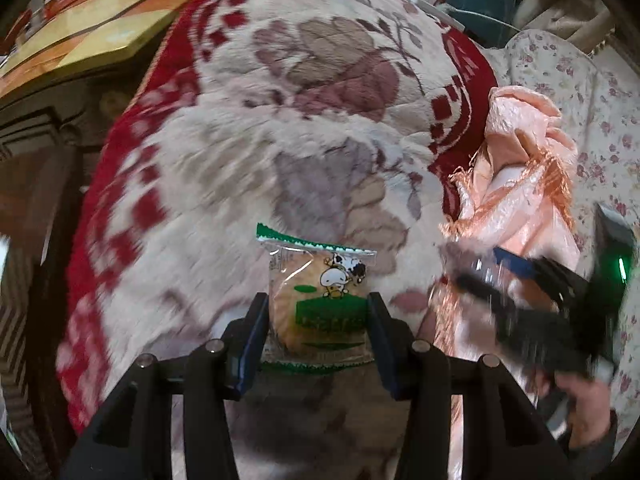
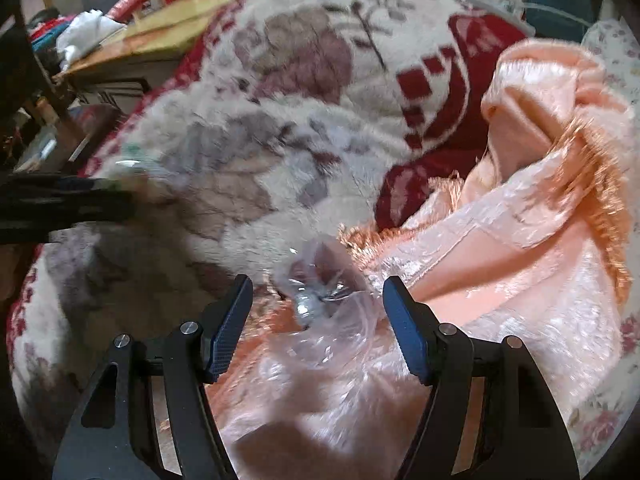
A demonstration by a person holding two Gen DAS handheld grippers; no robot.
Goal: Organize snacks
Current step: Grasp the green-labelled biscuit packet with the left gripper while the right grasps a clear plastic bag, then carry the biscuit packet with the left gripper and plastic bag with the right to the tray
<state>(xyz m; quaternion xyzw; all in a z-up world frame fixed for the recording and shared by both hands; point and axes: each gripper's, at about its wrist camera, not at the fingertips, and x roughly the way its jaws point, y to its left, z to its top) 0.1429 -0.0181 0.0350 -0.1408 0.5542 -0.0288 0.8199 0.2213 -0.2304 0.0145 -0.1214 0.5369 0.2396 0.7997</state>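
Left gripper [image 1: 318, 320]: jaws closed on the wrapped biscuit packet [image 1: 318, 300], pads pressing its two side edges; packet upright, sealed green edge pointing away, held over the plush blanket [image 1: 240, 160].
Right gripper [image 2: 316, 328]: jaws apart, pads touching nothing; a crumpled clear plastic bag [image 2: 320, 300] sits between them, too blurred to tell whether it is lifted.
Landmark: the clear plastic bag, lying where the blanket meets the peach cloth [image 2: 520, 240].
Biscuit packet's place: left of the bag, near it but apart.
Step in hand, my reading: bring the packet to the bag.
Doing it well: grip lightly so the biscuit does not crack; have the right gripper hold the bag's mouth open first; lower the packet narrow edge first.
Beyond the bag: floral sheet [image 1: 580, 120] to its right, a wooden table [image 1: 100, 32] far to its left.
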